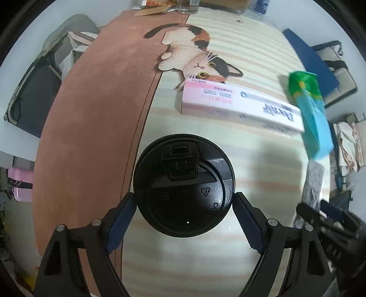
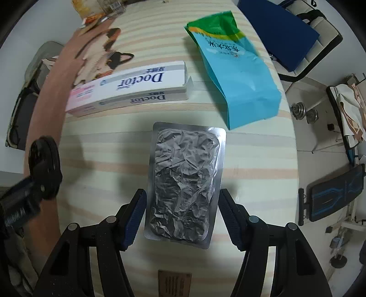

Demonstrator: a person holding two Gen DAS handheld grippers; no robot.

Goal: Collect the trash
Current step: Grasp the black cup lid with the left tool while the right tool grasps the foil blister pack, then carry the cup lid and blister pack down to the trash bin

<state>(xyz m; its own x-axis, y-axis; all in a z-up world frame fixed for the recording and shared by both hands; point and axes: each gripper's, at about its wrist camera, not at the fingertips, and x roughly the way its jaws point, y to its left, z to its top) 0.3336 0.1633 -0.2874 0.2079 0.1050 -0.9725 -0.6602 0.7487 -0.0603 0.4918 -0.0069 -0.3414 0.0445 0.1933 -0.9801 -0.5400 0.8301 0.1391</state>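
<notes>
My left gripper is shut on a cup with a black plastic lid; both blue pads press the rim from either side, above the striped table mat. My right gripper is shut on a crumpled silver foil blister pack, held by its long edges. A white and pink toothpaste box and a blue and green snack bag lie on the mat beyond. In the right wrist view the lidded cup shows at the left edge. The foil pack appears blurred at the right of the left wrist view.
The mat carries a printed cat and a brown band on the left. A glass and wrappers sit at the far end. A dark blue flat object overhangs the far right. Dumbbells and a bench stand on the floor.
</notes>
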